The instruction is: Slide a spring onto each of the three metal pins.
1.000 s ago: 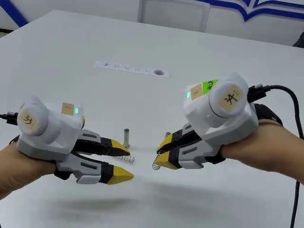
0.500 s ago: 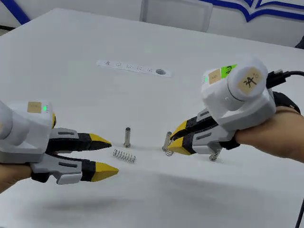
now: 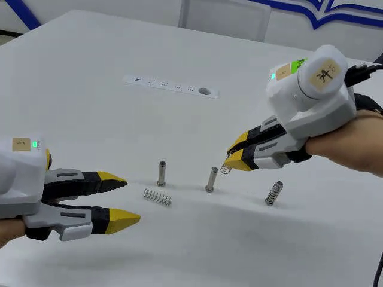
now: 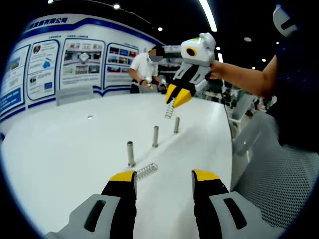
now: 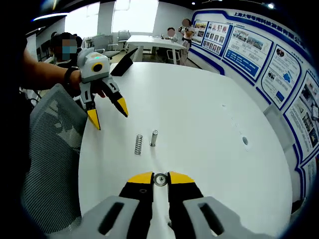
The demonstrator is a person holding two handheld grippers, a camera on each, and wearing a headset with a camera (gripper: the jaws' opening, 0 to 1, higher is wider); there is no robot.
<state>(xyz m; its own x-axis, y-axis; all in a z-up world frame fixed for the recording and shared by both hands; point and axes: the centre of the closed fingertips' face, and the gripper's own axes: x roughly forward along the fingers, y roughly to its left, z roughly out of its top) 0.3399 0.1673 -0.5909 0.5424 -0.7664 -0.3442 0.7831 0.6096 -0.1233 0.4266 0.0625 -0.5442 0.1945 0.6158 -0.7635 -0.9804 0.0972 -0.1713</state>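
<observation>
Mid-frame, the left pin (image 3: 161, 173) and middle pin (image 3: 212, 179) are standing bare, with a fitted spring (image 3: 274, 193) standing at right and a loose spring (image 3: 157, 196) lying below-left — a third spring (image 3: 225, 169) is hanging just right of the middle pin's top.

Right gripper (image 3: 234, 156) up high, angled down, jaws pinched on a spring (image 3: 225, 169). Left gripper (image 3: 128, 199) sits low, jaws spread wide, pointing across toward it.
</observation>
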